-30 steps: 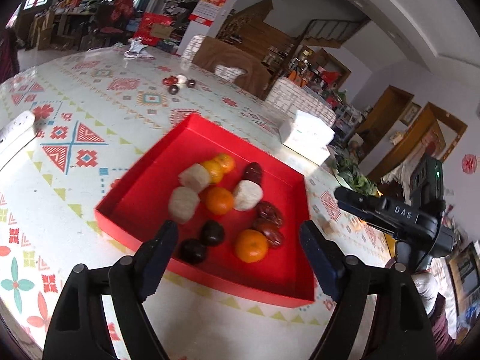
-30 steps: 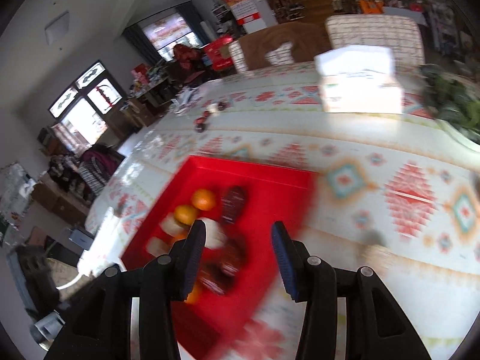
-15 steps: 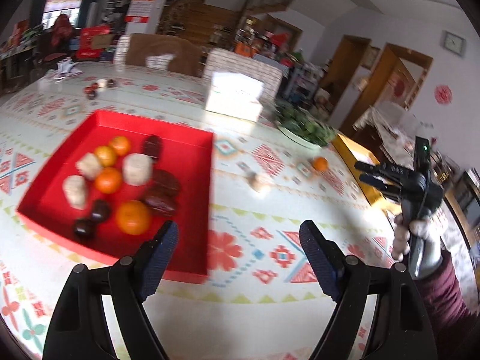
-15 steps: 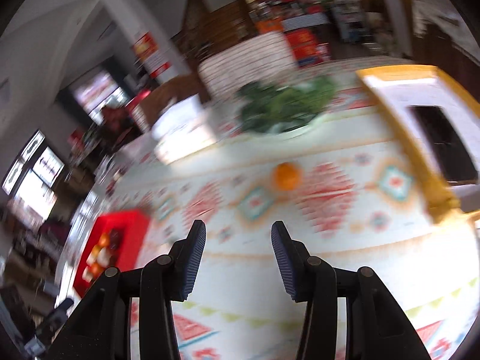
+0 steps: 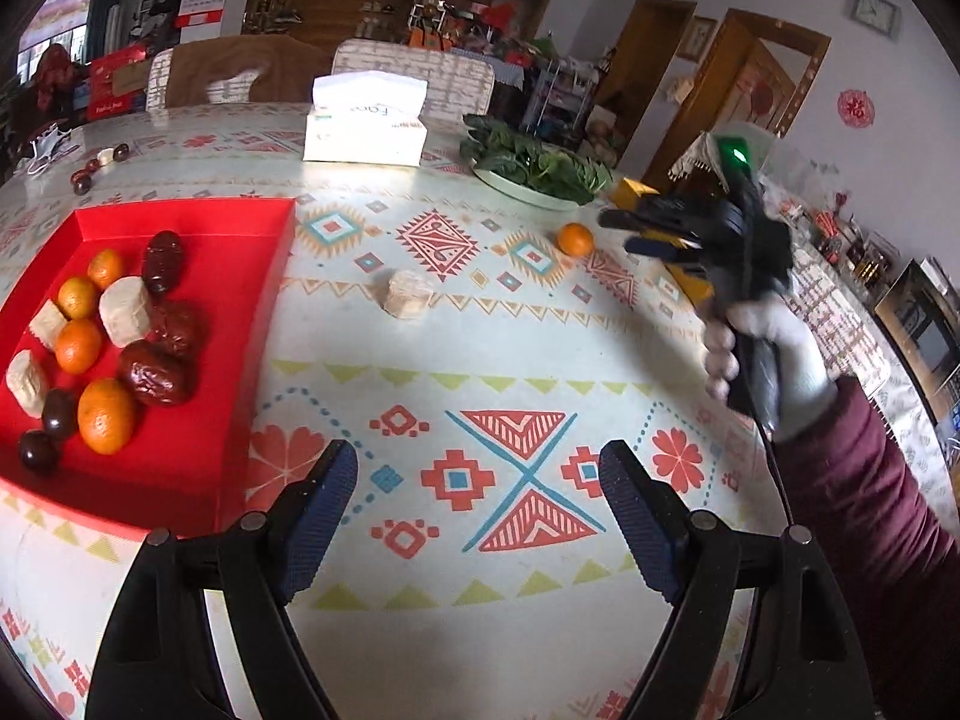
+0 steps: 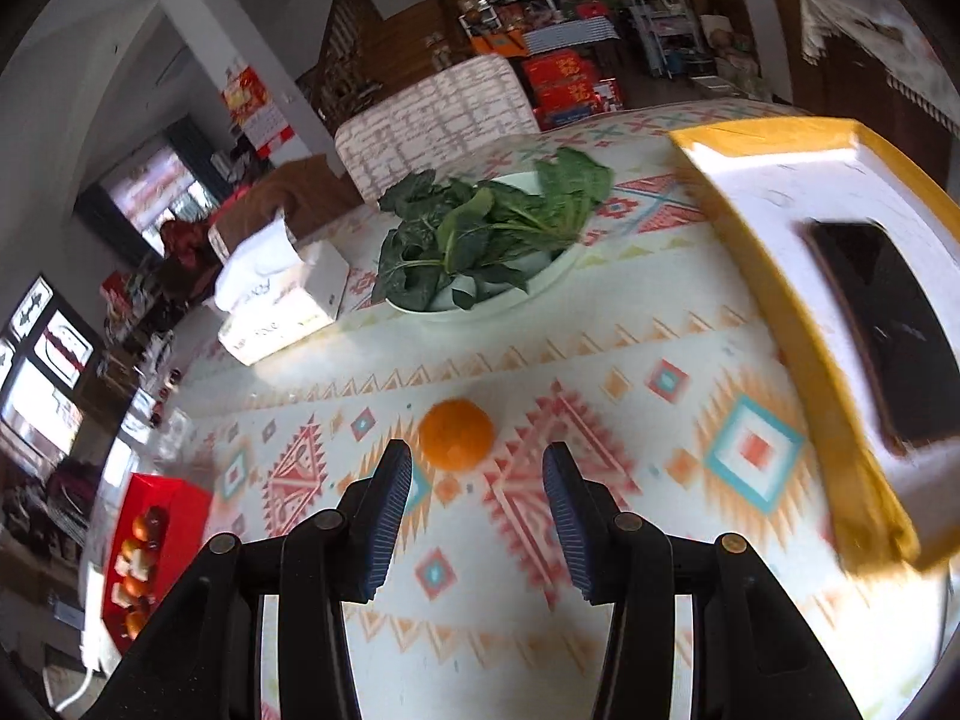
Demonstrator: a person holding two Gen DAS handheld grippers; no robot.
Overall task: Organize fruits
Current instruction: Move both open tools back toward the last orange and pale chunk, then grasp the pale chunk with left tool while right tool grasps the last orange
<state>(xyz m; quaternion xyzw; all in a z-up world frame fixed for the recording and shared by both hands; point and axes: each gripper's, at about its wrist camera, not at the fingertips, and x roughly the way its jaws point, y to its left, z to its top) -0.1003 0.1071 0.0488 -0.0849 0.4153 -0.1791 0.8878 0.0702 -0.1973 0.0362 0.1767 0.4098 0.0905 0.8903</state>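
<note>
A red tray (image 5: 240,324) at the table's left holds several oranges, dark dates and pale cakes. One loose orange (image 5: 574,239) (image 6: 456,433) lies on the patterned cloth, and a pale cake (image 5: 408,294) lies between it and the tray. My right gripper (image 6: 477,480) (image 5: 624,232) hovers just short of the loose orange, fingers apart, nothing between them. My left gripper (image 5: 478,504) stands open and empty over bare cloth, right of the tray's near corner.
A white bowl of green leaves (image 6: 480,240) and a tissue box (image 5: 365,120) stand at the back. A yellow-rimmed tray (image 6: 828,276) with a dark phone lies on the right. A gloved hand with a maroon sleeve (image 5: 852,480) holds the right gripper.
Both grippers swung right, away from the red tray. The right one now faces the loose orange at close range; the left one now looks over bare cloth. Neither opening changed.
</note>
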